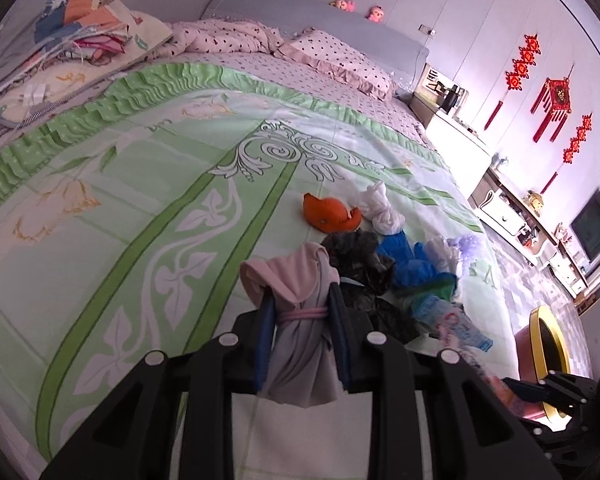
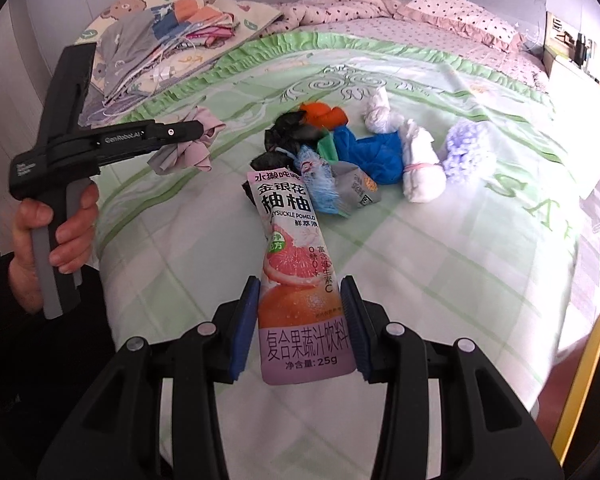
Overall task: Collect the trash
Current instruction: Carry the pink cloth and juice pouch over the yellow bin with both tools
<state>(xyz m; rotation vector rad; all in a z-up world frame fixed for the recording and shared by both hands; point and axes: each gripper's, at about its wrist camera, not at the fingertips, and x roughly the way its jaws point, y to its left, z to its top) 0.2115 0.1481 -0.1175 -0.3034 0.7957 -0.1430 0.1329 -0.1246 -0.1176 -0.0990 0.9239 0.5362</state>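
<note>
Juice pouch (image 2: 300,280) base cut off

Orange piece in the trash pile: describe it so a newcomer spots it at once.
On the green bedspread, find the trash pile mid-bed. At its far edge, toward the pillows, the orange piece lies beside a black bag and a knotted white bag. It is the pile's only solid bright orange item.

Black grippers (image 2: 300,328), blue-padded jaws

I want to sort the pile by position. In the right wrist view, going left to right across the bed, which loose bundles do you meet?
Black bag → blue bag → white tied bundle → lilac fluffy bundle.
</note>
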